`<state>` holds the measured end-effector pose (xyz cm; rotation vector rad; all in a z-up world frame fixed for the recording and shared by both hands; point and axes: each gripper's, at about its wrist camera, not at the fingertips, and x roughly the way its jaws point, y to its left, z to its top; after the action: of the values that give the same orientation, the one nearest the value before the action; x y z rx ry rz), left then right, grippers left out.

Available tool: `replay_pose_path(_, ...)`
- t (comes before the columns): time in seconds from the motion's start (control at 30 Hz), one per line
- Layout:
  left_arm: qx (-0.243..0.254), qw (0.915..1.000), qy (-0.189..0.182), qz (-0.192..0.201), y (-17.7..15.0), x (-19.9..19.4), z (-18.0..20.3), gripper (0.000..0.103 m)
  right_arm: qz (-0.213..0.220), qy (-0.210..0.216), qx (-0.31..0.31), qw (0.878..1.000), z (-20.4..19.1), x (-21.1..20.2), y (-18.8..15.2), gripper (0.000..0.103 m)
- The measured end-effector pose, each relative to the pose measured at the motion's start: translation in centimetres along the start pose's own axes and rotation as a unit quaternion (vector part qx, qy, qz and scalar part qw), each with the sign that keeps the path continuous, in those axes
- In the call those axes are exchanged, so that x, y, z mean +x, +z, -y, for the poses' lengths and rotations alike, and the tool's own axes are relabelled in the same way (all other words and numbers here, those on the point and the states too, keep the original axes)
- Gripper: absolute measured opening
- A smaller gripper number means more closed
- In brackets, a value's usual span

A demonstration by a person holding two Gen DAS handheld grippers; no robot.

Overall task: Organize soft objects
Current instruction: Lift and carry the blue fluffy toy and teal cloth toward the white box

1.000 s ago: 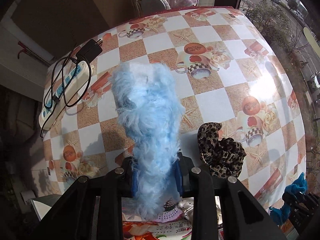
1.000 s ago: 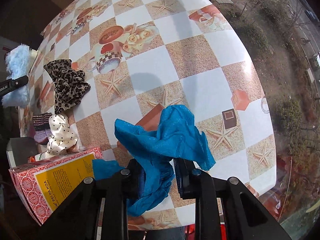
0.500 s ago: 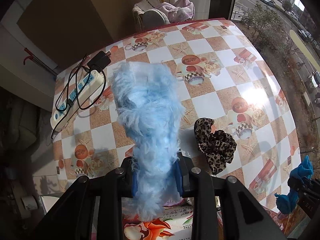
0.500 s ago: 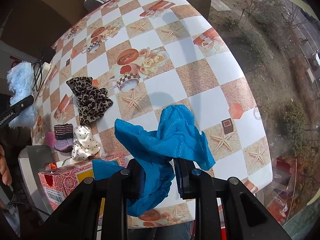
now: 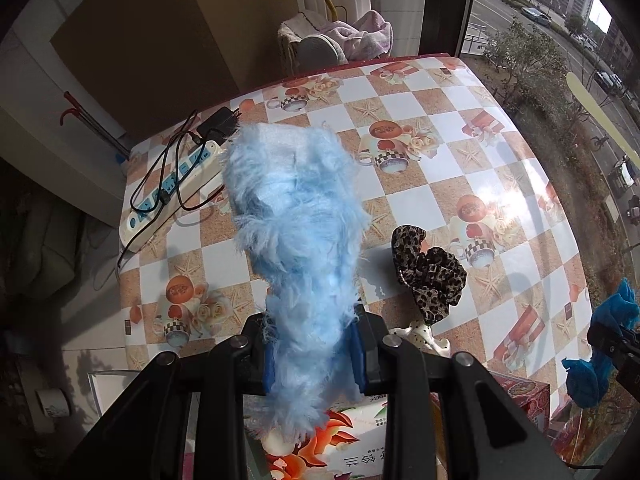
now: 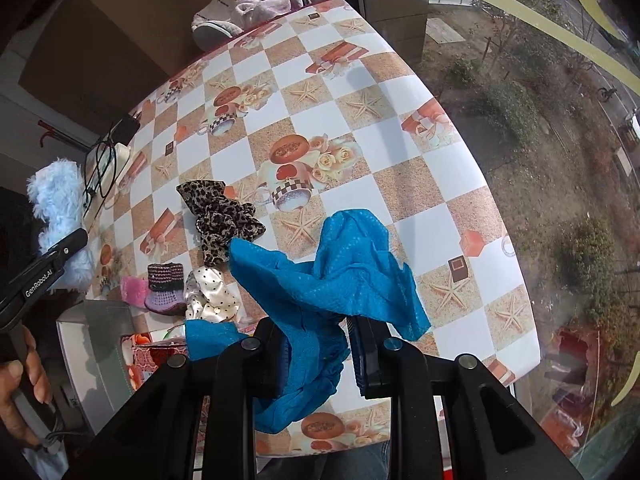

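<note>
My left gripper (image 5: 314, 354) is shut on a fluffy light-blue fabric piece (image 5: 298, 232), held high above the table; it also shows in the right wrist view (image 6: 60, 216). My right gripper (image 6: 316, 354) is shut on a crumpled teal cloth (image 6: 340, 276), also held high; the cloth shows at the right edge of the left wrist view (image 5: 600, 344). On the checkered table (image 6: 400, 148) lie a leopard-print scrunchie (image 5: 430, 272) (image 6: 222, 216), a white polka-dot scrunchie (image 6: 210, 296), a small purple knitted bootie (image 6: 164, 288) and a pink fuzzy piece (image 6: 134, 288).
A red patterned cardboard box (image 5: 360, 432) (image 6: 156, 354) sits at the table's near edge below both grippers. A white power strip with black cables (image 5: 176, 184) lies at the table's left side. A chair with a shoe and towel (image 5: 336, 44) stands beyond the far edge.
Both grippers have risen well above the table with their fabrics still held; the table looks smaller and more of the room shows. The scrunchies have not moved.
</note>
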<state>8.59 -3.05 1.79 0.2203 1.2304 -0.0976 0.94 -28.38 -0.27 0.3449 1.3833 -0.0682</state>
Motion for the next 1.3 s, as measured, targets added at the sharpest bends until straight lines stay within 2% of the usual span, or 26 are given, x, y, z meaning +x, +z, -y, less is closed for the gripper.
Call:
replay_pose_path(0.37,-0.008,0.9997,-0.021,0.008,-3.3,-2.5,-1.3,0.032,0.027,0.01,-0.039,0.999,-3.8,-3.4,-0.7,0.026)
replay_pose_path(0.7,-0.023,0.9989,-0.04,0.003,-7.9,-4.3,-2.9,0.032,0.023,0.013,-0.088,0.996,-7.8,-4.4,-2.8,0.026)
replay_pose_path(1.03,-0.065,0.9973,-0.035,-0.001,-12.3,-5.4,-6.0,0.032,0.004,0.018,-0.14,0.99,-11.9,-4.1,-6.0,0.026)
replay_pose_path(1.3,-0.122,0.9923,-0.018,-0.013,-16.1,-5.6,-10.0,0.032,-0.017,0.03,-0.191,0.981,-16.0,-3.2,-8.5,0.026)
